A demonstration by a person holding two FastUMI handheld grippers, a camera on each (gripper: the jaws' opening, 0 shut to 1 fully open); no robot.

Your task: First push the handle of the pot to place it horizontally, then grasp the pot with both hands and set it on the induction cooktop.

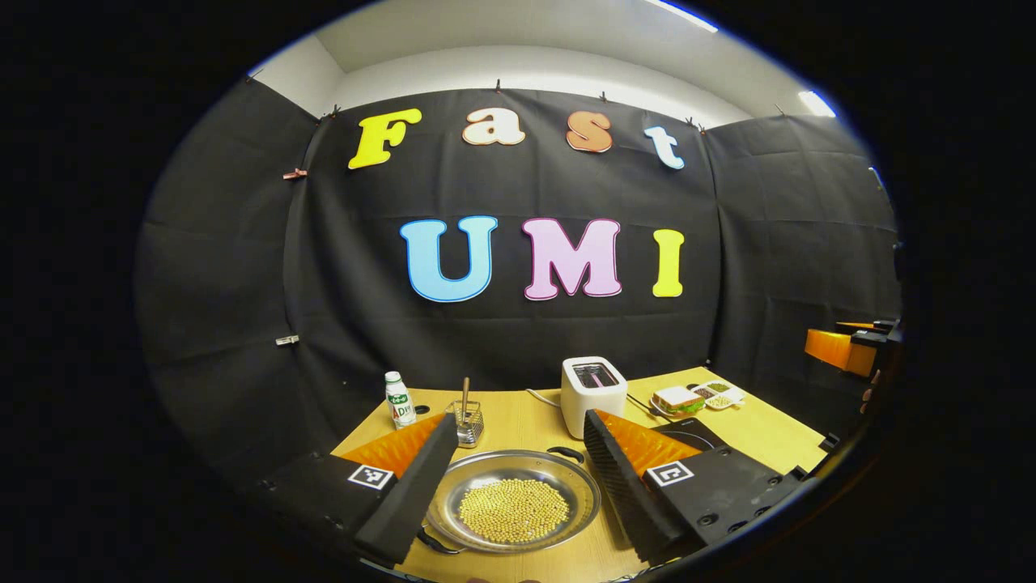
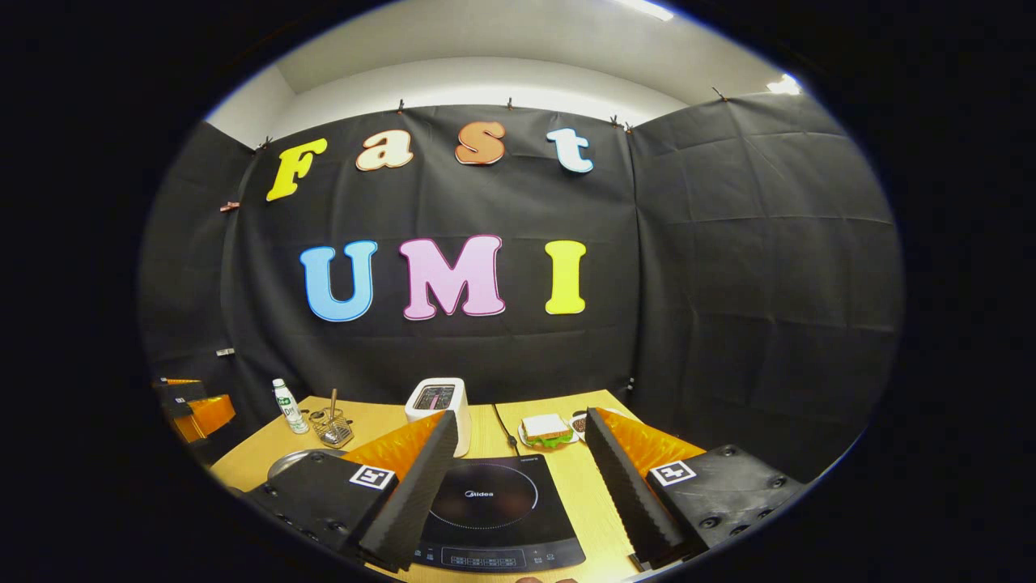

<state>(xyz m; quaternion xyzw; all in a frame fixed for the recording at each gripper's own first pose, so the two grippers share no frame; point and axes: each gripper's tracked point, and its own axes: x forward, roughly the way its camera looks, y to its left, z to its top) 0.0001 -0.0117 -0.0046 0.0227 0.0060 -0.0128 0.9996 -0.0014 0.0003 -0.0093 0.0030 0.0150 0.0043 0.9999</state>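
Pot — round, shiny steel, holding yellow beans — rests on wood-grain table.

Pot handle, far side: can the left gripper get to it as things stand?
Probably yes. The left gripper is open above the pot, and the black handle at the far rim shows between its fingers with nothing in front of it.

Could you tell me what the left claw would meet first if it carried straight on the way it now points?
Most likely the pot of yellow beans: it lies on the table between the open left claw fingers, just ahead. Depth is hard to judge.
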